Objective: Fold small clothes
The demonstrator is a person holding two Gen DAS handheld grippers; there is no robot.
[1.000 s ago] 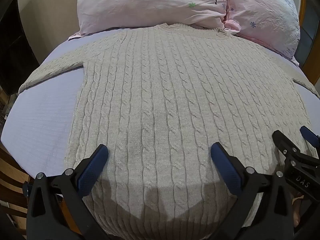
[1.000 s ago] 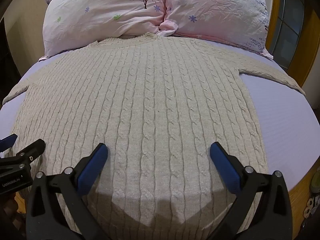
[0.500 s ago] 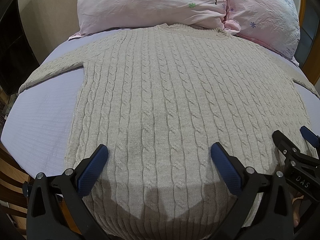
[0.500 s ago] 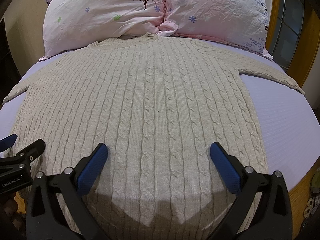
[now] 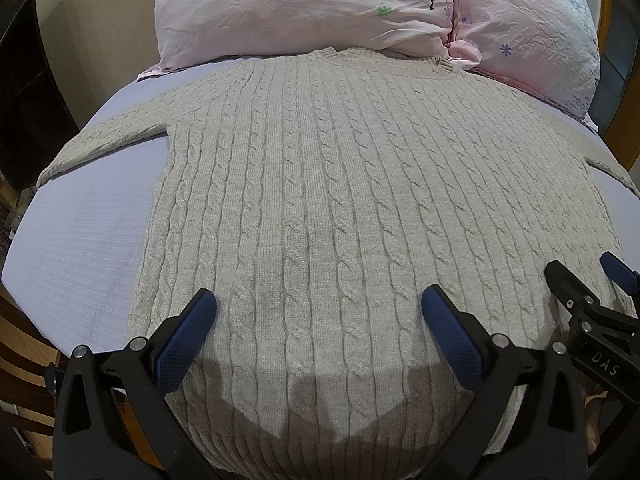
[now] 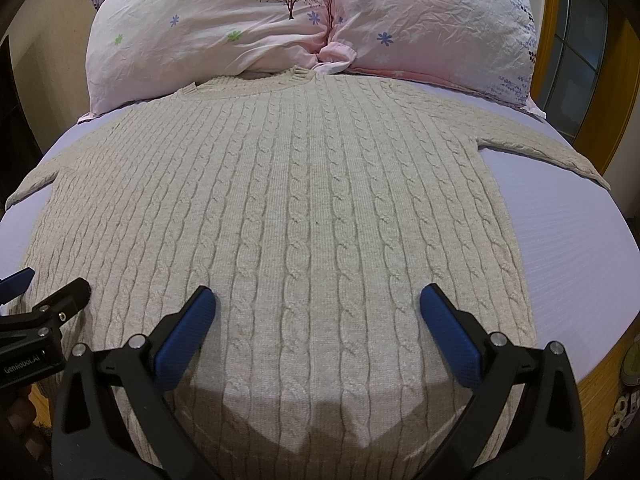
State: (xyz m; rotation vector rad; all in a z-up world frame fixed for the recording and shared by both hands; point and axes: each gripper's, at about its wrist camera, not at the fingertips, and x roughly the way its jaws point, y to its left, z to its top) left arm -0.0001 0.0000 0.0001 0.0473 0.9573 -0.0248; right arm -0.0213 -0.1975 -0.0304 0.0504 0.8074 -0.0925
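A beige cable-knit sweater [image 5: 340, 200] lies flat and spread out on the bed, collar toward the pillows, both sleeves stretched sideways; it also shows in the right wrist view [image 6: 304, 208]. My left gripper [image 5: 318, 308] is open and empty, hovering over the sweater's lower left part. My right gripper [image 6: 316, 306] is open and empty over the lower right part. The right gripper also shows at the right edge of the left wrist view [image 5: 584, 284]. The left gripper shows at the left edge of the right wrist view [image 6: 44, 292]. The hem is hidden below my fingers.
Two pink flowered pillows [image 5: 304, 4] [image 6: 424, 20] lie at the head of the bed. The lavender bedsheet [image 5: 80, 232] [image 6: 560, 240] shows on both sides of the sweater. A wooden bed frame and a window [image 6: 580, 40] stand at the right.
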